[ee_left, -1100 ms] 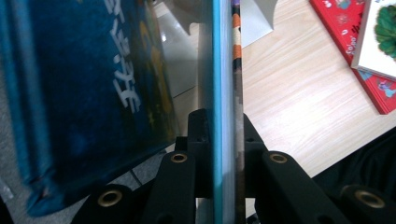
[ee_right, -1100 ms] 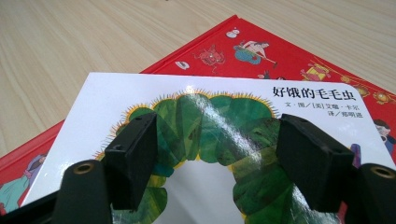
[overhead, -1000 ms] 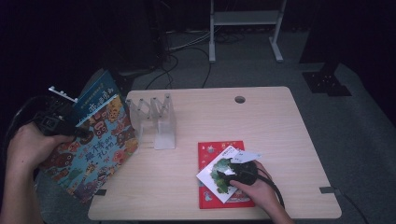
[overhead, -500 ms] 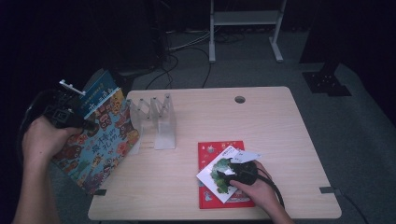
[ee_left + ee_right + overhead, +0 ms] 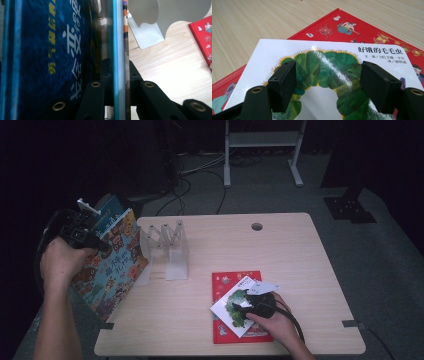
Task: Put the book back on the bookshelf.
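Books are what we work with: our left gripper [image 5: 95,242] is clenched on the colourful picture book [image 5: 112,265], held tilted at the left table [image 5: 300,270] edge, beside the clear rack [image 5: 167,252]. No book stands in the rack yet. Our right gripper [image 5: 239,309] rests with jaws apart over the white book [image 5: 322,65] lying on the red book [image 5: 227,282]. We judge all three are left to shelve.

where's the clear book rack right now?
In the high view the clear book rack stands on the table's left part, beside the colourful picture book in the left hand-held gripper, up and left of the red book.
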`<state>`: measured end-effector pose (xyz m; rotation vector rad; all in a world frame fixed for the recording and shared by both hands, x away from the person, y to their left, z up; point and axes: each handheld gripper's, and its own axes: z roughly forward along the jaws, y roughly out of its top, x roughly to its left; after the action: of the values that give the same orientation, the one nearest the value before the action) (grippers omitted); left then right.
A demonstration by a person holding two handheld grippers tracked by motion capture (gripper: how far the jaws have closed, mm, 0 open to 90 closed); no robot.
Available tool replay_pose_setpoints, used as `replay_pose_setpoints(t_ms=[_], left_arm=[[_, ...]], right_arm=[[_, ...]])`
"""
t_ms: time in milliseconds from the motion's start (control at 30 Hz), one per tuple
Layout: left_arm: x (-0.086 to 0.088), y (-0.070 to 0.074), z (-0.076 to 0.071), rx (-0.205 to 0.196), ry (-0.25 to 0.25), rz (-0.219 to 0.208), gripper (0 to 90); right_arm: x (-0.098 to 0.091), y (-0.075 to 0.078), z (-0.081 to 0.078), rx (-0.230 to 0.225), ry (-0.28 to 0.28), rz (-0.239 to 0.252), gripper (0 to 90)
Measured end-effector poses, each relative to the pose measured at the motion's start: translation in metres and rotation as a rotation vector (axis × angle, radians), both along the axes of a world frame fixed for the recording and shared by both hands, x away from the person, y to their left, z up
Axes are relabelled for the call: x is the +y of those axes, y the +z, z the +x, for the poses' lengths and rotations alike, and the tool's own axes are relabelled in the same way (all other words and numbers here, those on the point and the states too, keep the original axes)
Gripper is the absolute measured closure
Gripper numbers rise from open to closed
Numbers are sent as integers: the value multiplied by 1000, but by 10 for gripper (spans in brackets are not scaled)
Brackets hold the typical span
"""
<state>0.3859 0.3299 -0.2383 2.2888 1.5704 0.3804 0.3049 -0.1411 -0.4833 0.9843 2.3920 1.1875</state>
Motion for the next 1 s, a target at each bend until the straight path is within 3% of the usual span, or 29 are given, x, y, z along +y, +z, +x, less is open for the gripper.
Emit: replay_pose_setpoints(t_ms=[533,767,1000], left_arm=[[-9,-6,26,-14,52,12,798],[-9,-8,24,1,35,23,786],[-2,-3,17,-29,30,-5,782]], right_arm=[[0,0,1,-3,1,3,285],[0,0,0,0,2,2,285],[0,0,0,-3,0,4,285]])
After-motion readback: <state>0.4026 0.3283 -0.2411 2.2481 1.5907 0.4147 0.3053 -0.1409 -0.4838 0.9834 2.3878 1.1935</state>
